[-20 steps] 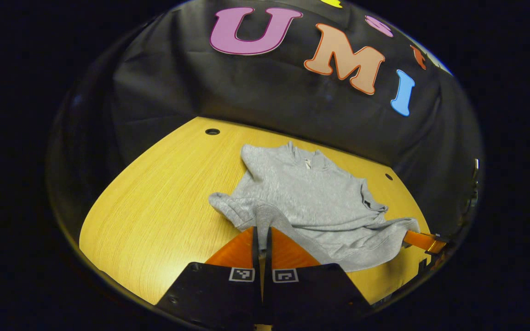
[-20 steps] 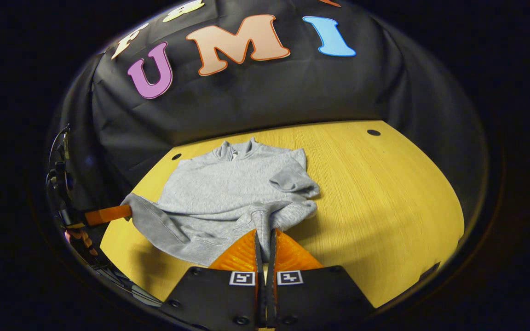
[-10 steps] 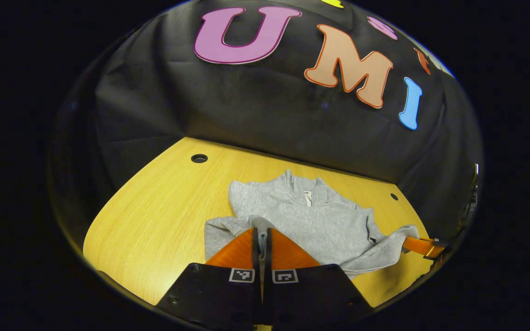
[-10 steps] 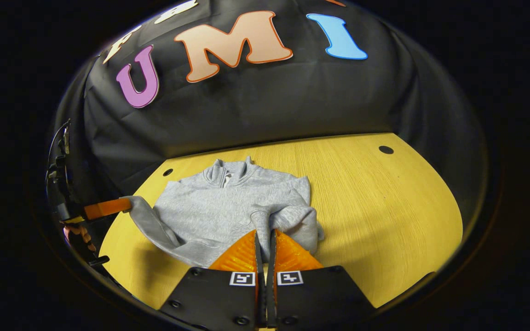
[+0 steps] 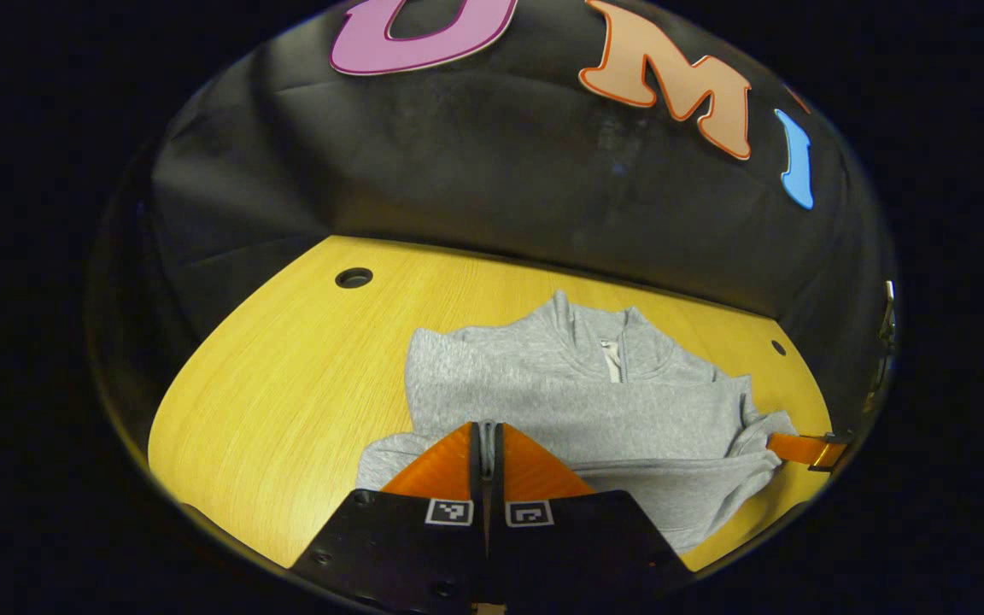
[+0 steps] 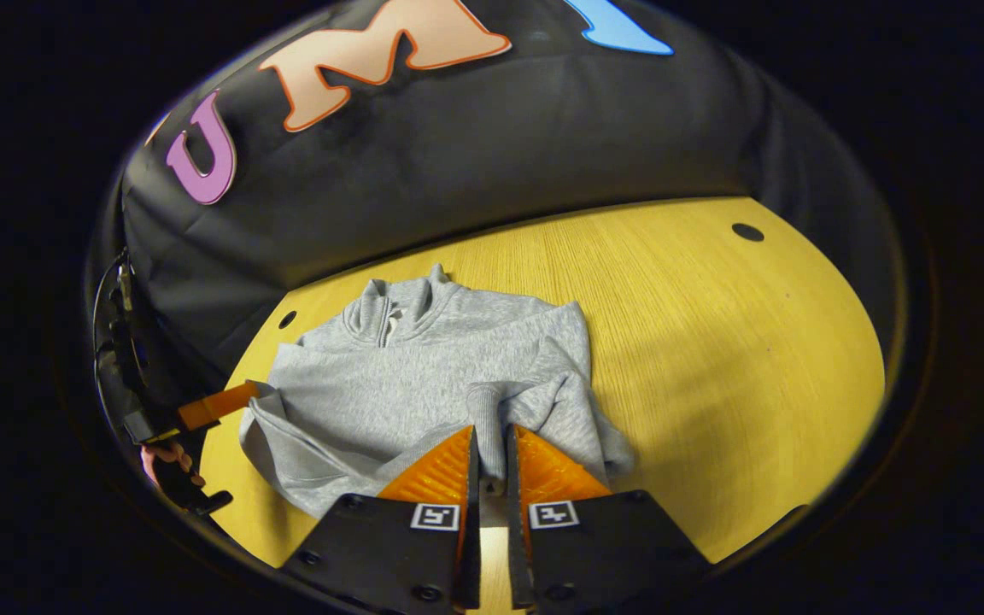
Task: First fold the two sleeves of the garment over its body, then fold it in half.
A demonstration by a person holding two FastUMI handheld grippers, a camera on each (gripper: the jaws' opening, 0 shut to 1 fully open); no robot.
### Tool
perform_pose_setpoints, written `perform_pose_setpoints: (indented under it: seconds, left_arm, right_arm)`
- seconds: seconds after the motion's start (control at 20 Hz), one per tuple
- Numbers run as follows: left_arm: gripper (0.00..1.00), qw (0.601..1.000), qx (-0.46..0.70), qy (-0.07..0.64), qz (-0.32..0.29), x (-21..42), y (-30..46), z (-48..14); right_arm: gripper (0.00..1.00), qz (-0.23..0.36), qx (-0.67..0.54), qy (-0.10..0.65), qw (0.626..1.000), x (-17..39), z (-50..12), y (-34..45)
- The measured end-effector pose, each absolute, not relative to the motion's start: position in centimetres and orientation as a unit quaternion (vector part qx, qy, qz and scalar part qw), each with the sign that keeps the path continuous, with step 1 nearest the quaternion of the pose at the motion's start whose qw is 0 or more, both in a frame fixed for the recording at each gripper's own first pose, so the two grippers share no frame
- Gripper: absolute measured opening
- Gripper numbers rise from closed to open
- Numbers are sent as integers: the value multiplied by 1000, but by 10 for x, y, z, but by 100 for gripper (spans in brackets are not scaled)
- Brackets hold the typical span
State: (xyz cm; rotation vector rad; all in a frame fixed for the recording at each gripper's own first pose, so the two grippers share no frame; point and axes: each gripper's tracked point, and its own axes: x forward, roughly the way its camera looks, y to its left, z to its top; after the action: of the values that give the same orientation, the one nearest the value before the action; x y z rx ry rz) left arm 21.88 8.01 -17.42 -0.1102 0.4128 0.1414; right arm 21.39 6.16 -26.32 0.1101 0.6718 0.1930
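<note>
In the left gripper view the left gripper sits lowest and nearest, its two fingers drawn almost together with a thin strip of grey cloth pinched in the slit between them; how much of the fabric lies inside the grip is hidden by the fingers themselves. In the right gripper view the right gripper has its fingers a little wider apart, and a ridge of grey cloth runs up to the gap between them, but the tips cover the spot where cloth and pads would meet, so it cannot be told whether both fingers press on it. Just beyond both grippers lies the garment, a grey pullover with a short zip at the collar, spread on the wooden table with its lower part doubled up over the body and its collar pointing toward the booth wall; the near hem is cut off behind the gripper bodies in each view. At the far right edge of the left gripper view the other gripper's finger touches the garment's side, and in the right gripper view the same happens at the left edge, where a hand is partly visible in shadow. Farther off, small round holes mark the tabletop near the black cloth wall.
</note>
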Motion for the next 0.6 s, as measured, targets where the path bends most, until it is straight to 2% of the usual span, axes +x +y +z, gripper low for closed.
perform_pose_setpoints:
  seconds: [0.05, 0.1, 0.15, 0.25, 0.35, 0.4, 0.45, 0.5, 0.55, 0.6]
  left_arm:
    - [0, 973, -59, 213, 73, 219, 79, -180]
    - [0, 971, -64, 216, 76, 220, 80, -183]
    - [3, 971, -65, 216, 82, 219, 82, -184]
    - [13, 973, -68, 206, 83, 220, 85, -179]
    - [64, 973, -60, 201, 99, 217, 93, -176]
    - [89, 973, -57, 199, 106, 214, 96, -172]
    - [92, 973, -55, 193, 113, 209, 99, -165]
    - [96, 975, -57, 184, 115, 206, 100, -158]
    - [96, 977, -57, 173, 114, 203, 100, -149]
    - [96, 979, -54, 163, 113, 197, 99, -139]
  right_arm:
    - [21, 99, 64, 330, 937, 214, -262, 64]
    - [25, 108, 76, 330, 935, 214, -260, 68]
    - [40, 119, 88, 330, 932, 215, -261, 75]
    - [77, 127, 95, 323, 933, 214, -254, 80]
    - [91, 127, 82, 308, 939, 215, -245, 81]
    - [93, 127, 77, 298, 943, 217, -238, 82]
    - [93, 129, 73, 285, 947, 215, -229, 83]
    - [97, 129, 68, 273, 951, 218, -221, 83]
    - [97, 126, 59, 261, 955, 217, -213, 80]
    - [92, 125, 49, 249, 959, 215, -202, 79]
